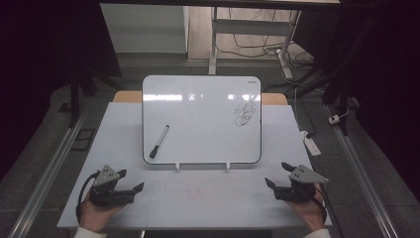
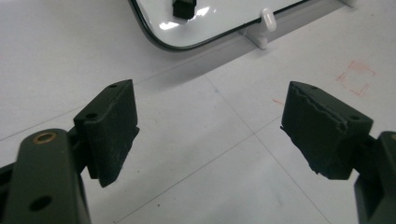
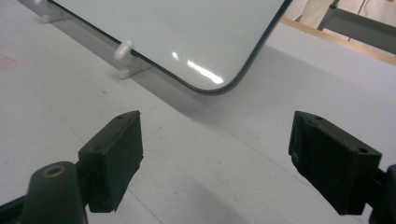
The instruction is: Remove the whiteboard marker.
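I rest both tongs on the counter (image 1: 124, 124), left tongs (image 1: 130, 182) and right tongs (image 1: 277, 174) released and empty, flanking the propped whiteboard (image 1: 198, 129) at twelve o'clock; its marker (image 1: 159, 141) lies toward eleven, easily reachable.

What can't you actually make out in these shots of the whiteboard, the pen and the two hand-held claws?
- Scribble on the whiteboard, high view: too small and glare-washed to read.
- Marker: any label too small in the high view; in the left gripper view the top edge cuts off all but its black end.
- Faint red marks on the table: too pale to read.
- Left gripper and right gripper: hands hide their grips.
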Available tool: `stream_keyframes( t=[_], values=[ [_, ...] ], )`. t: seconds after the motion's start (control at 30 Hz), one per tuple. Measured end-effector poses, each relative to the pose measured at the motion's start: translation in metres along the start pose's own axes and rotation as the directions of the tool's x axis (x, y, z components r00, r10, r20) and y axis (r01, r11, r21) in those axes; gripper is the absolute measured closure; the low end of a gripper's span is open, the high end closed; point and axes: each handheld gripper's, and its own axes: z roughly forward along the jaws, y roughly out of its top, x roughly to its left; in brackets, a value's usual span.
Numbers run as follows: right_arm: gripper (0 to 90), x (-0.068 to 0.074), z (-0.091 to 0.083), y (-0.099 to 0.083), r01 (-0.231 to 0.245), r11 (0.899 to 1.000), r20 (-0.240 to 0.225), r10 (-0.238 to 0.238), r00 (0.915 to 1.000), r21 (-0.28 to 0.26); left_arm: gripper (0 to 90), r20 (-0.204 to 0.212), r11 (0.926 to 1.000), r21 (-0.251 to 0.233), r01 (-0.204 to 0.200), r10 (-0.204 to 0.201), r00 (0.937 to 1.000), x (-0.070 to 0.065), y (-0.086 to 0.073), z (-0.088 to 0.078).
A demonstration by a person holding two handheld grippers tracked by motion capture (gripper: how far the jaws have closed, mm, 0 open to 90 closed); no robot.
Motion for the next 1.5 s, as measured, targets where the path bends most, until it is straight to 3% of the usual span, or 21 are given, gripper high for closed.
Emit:
stream_keyframes(
  t=[0.13,0.33,0.5,0.7,1.0,1.13,1.17,1.2,1.33,1.37,1.4,1.43,1.5],
  values=[
    [18.9,-0.001,0.001,-0.003,-0.021,1.0,-0.025,0.021,0.9995,0.003,19.5,-0.01,0.9999,-0.011,-0.006,0.006,0.9999,-0.001,-0.001,-0.001],
    [20.9,0.004,0.0,-0.004,-0.014,1.0,-0.017,0.014,0.9997,0.013,19.9,-0.012,1.0,-0.005,-0.008,0.008,0.9999,-0.002,-0.003,-0.003],
    [22.4,0.01,-0.006,-0.003,-0.013,1.0,-0.004,0.013,0.9999,0.01,21.1,-0.039,0.9998,-0.006,-0.021,0.021,0.999,-0.003,-0.001,-0.005],
    [22.5,0.01,-0.001,-0.006,-0.017,1.0,-0.013,0.017,0.9998,0.02,23.3,-0.079,0.9991,0.0,-0.043,0.043,0.996,-0.008,0.016,0.0],
    [22.7,0.01,-0.002,-0.01,-0.011,1.0,-0.01,0.011,0.9999,0.018,25.0,-0.097,0.9959,0.011,-0.09,0.09,0.9912,-0.025,0.064,0.018],
    [22.7,0.01,-0.002,-0.01,-0.018,1.0,-0.011,0.018,0.9998,0.019,27.7,-0.128,0.9929,0.031,-0.115,0.118,0.9847,-0.028,0.091,0.037],
    [22.7,0.01,-0.002,-0.01,-0.017,1.0,-0.011,0.017,0.9998,0.019,28.6,-0.149,0.9914,0.038,-0.125,0.13,0.9804,-0.028,0.102,0.046],
    [22.7,0.01,-0.001,-0.011,-0.015,1.0,-0.012,0.015,0.9998,0.019,29.8,-0.149,0.9914,0.038,-0.125,0.13,0.9804,-0.028,0.102,0.046],
    [22.7,0.011,-0.001,-0.011,-0.012,1.0,-0.014,0.013,0.9998,0.02,33.9,-0.187,0.9859,0.052,-0.159,0.166,0.9683,-0.03,0.118,0.062],
    [22.7,0.011,0.0,-0.011,-0.012,1.0,-0.014,0.013,0.9998,0.021,35.5,-0.196,0.9831,0.062,-0.172,0.181,0.9637,-0.031,0.121,0.065],
    [22.7,0.011,0.0,-0.011,-0.013,1.0,-0.015,0.013,0.9998,0.021,38.1,-0.23,0.9783,0.076,-0.193,0.205,0.9514,-0.032,0.127,0.072],
    [22.7,0.012,0.0,-0.011,-0.012,1.0,-0.016,0.012,0.9998,0.021,39.6,-0.23,0.9783,0.076,-0.193,0.205,0.9514,-0.032,0.127,0.072],
    [22.7,0.012,0.0,-0.012,-0.01,1.0,-0.015,0.01,0.9998,0.021,43.4,-0.25,0.9746,0.084,-0.208,0.222,0.9423,-0.033,0.133,0.076]
  ],
)
